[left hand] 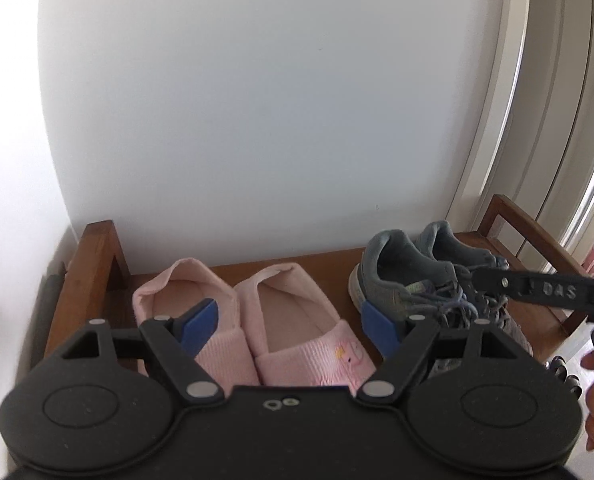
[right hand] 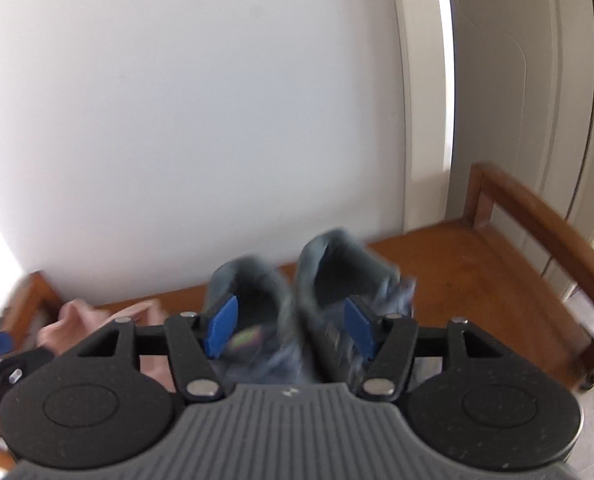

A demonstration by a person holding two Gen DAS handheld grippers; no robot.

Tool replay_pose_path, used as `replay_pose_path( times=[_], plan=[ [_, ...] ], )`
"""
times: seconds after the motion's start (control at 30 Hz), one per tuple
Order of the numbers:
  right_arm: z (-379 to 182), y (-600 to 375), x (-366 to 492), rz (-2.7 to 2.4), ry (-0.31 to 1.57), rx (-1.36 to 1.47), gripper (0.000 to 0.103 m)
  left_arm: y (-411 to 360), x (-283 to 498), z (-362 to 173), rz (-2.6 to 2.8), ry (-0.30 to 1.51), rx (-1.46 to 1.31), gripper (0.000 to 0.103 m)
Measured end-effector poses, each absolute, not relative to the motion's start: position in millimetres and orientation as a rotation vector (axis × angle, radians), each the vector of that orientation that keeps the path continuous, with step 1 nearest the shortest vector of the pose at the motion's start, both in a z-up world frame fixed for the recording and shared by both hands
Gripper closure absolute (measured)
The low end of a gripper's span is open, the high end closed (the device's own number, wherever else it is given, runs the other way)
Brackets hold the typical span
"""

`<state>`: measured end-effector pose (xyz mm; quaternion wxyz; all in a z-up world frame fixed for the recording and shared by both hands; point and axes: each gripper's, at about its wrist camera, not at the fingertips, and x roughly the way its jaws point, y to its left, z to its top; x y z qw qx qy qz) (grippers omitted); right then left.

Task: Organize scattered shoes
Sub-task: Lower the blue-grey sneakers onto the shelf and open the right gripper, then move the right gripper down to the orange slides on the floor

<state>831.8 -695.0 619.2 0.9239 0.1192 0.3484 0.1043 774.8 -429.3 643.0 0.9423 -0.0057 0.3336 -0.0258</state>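
Two pink slippers point(left hand: 281, 320) stand side by side on the wooden shoe rack point(left hand: 97, 264), heels to the wall. My left gripper point(left hand: 293, 324) hangs open above them, blue pads apart, holding nothing. A pair of grey sneakers point(left hand: 413, 276) stands to their right, heels to the wall. In the right wrist view the sneakers point(right hand: 297, 300) are blurred; my right gripper point(right hand: 291, 328) is open with its pads on either side of them. The right gripper also shows in the left wrist view point(left hand: 537, 288), over the sneakers' laces.
A white wall rises right behind the rack. The rack has raised wooden side rails at the left and right point(right hand: 537, 216). A pale door frame point(right hand: 425, 120) stands at the right. Bare rack surface point(right hand: 477, 280) lies right of the sneakers.
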Motion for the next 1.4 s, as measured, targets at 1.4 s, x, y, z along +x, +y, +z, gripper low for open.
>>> replay_pose_path(
  times=[1.4],
  plan=[
    [176.1,-352.4,157.9,0.637,1.586,-0.09,0.055,-168.0,33.6,358.0,0.407,1.037,-0.262,0.024]
  ],
)
